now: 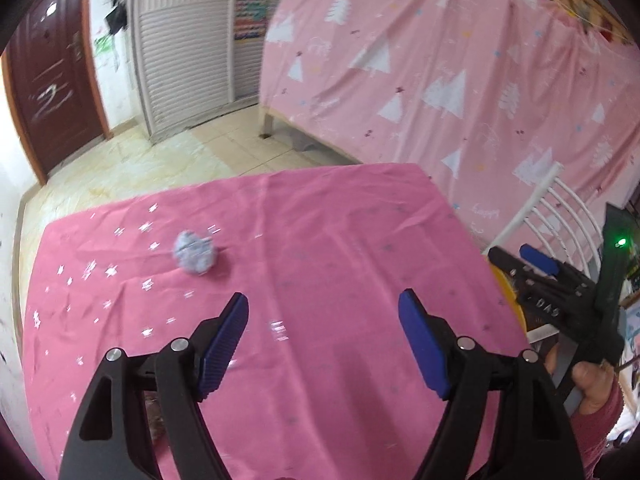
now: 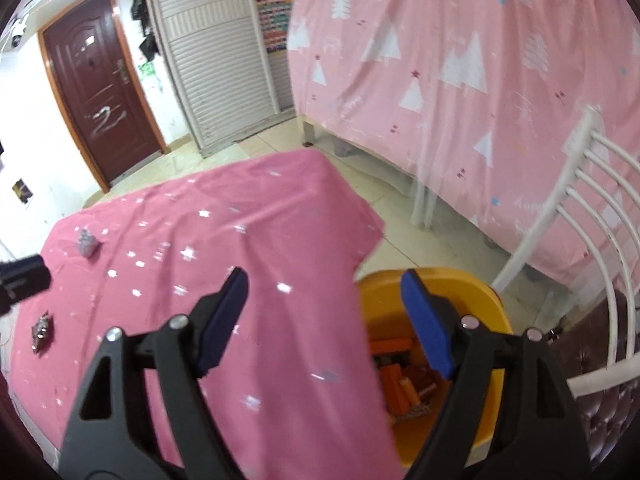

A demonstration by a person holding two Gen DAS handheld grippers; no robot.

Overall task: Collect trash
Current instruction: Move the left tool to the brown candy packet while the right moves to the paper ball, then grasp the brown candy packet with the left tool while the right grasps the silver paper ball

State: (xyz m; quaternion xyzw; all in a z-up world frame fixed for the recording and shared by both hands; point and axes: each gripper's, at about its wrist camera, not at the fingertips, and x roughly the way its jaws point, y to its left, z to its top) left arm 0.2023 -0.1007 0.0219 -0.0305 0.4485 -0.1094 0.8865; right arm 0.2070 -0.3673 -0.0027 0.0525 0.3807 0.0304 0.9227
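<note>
A crumpled white-blue paper ball [image 1: 195,257] lies on the pink tablecloth [image 1: 320,240], ahead and left of my open, empty left gripper [image 1: 322,320]. It shows small at the far left in the right wrist view [image 2: 87,242], with a dark crumpled wrapper [image 2: 41,330] nearer the left edge. My right gripper [image 2: 324,304] is open and empty, hovering over the table's right edge and the yellow bin [image 2: 440,292], which holds orange trash [image 2: 400,384]. The right gripper also shows in the left wrist view [image 1: 536,268], over the bin's rim [image 1: 505,286].
A white metal chair [image 2: 592,208] stands right of the bin. A pink curtain with white trees [image 2: 480,60] hangs behind it. A brown door [image 2: 100,80] and a white louvred cabinet [image 2: 216,60] stand beyond the tiled floor [image 2: 400,216]. The left gripper's tip [image 2: 24,276] enters at left.
</note>
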